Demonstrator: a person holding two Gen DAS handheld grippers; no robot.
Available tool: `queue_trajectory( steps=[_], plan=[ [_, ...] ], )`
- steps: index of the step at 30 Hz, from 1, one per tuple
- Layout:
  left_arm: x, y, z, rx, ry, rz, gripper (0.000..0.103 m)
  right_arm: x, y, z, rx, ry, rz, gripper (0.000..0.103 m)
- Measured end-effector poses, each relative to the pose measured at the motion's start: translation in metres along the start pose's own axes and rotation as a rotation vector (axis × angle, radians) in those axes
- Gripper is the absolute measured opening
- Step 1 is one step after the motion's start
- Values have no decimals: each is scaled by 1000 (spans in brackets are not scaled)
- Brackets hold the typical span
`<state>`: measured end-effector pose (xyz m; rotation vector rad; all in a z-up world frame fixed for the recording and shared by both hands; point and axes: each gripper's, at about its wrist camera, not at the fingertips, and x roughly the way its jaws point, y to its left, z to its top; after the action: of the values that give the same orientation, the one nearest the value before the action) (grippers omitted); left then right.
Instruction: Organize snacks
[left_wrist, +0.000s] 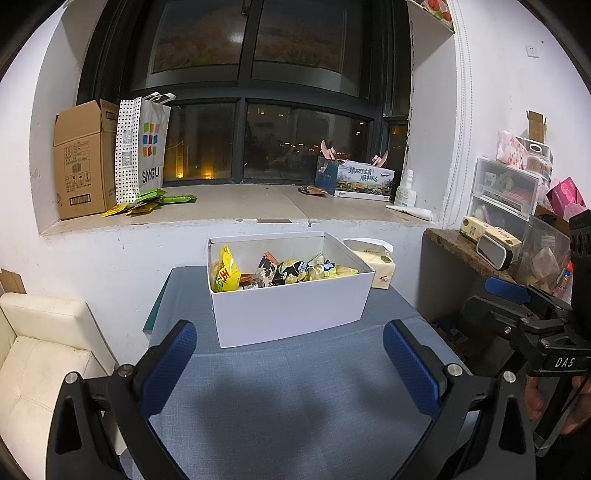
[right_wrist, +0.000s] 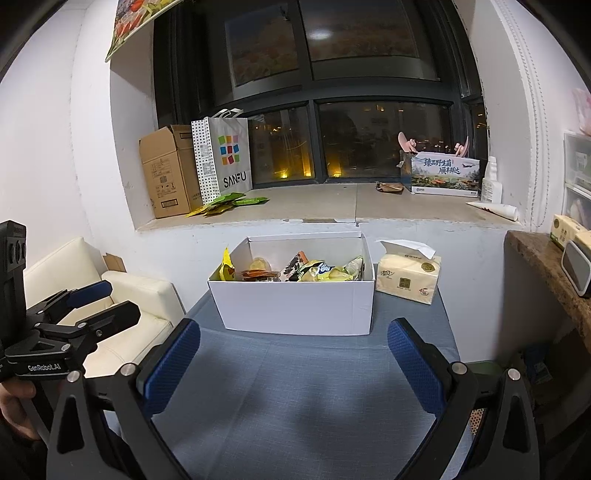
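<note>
Snack packets (left_wrist: 284, 271) are seen heaped in a white box (left_wrist: 291, 314) ahead of the spread, empty jaws of left gripper (left_wrist: 290, 365) and right gripper (right_wrist: 293, 365); light, crinkly, probably slippery, they are best pinched by a sealed edge.

both the left gripper (left_wrist: 290, 363) and right gripper (right_wrist: 293, 363) hover level, fingers (left_wrist: 168, 369) spread wide (nothing held).

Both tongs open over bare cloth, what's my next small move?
Probably ease the right tongs forward over the white box toward the snack packets. Both tongs are empty, the left tongs too, and all table snacks already sit inside it.
</note>
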<state>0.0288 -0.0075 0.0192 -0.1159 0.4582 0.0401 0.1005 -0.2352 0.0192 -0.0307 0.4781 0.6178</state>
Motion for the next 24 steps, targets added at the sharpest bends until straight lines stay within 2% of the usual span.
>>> queue_trajectory(
  steps=[24],
  plan=[
    [4, -1, -1, 9, 13, -3, 103, 1, -1, -1, -8, 7, 2, 103]
  ],
)
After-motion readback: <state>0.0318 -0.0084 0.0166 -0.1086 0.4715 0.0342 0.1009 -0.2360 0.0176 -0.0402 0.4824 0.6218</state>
